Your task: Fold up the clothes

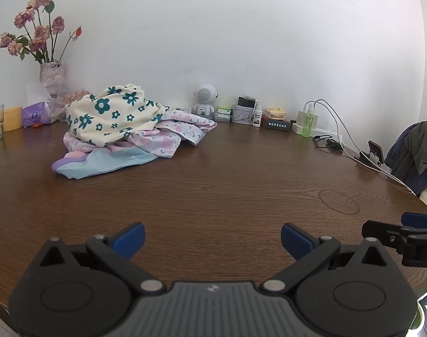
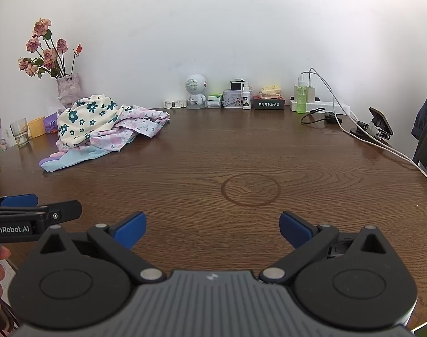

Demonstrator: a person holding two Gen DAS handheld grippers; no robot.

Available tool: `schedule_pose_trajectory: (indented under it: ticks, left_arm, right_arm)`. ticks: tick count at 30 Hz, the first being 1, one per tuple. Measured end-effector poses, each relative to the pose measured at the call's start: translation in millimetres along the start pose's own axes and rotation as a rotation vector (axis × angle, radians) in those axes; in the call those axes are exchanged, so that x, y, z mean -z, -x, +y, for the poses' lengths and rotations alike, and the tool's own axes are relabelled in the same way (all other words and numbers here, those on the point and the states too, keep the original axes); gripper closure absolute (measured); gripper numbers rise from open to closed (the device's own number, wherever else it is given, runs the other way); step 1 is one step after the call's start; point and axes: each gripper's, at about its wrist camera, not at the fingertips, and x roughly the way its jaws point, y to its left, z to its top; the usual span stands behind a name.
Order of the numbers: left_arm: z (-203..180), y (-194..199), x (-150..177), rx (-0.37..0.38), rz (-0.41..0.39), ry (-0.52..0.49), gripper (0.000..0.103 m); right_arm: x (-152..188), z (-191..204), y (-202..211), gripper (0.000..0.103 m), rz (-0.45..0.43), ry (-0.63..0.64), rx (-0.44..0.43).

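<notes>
The left gripper (image 1: 213, 238) hangs just above the near edge of the wooden table (image 1: 227, 174), blue pads spread wide, grasping nothing; the right gripper (image 2: 212, 229) beside it is likewise splayed and empty. Its neighbour's side reads "GenRobot.AI". Ahead and to the left, well apart from both, lies the pile of clothes (image 1: 123, 129): a cream garment with teal flowers (image 1: 112, 112) on top. Best to lift that top piece alone by an edge and spread it on the bare wood ahead. The labels by the far wall are too small to read.

Dark wooden table (image 2: 213, 154) with clothes pile (image 2: 101, 123), vase (image 2: 68, 87), perhaps 1 glass (image 2: 19, 133).
</notes>
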Motion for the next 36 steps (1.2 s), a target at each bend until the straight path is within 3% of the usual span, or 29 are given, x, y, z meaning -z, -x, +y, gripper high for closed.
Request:
schedule_pose_trajectory:
  ticks: [36]
  left_arm:
    - [-1.0, 1.5, -2.0, -0.007, -0.010, -0.006, 0.000]
  right_arm:
    - [-4.3, 0.2, -0.4, 0.000, 0.003, 0.003, -0.010]
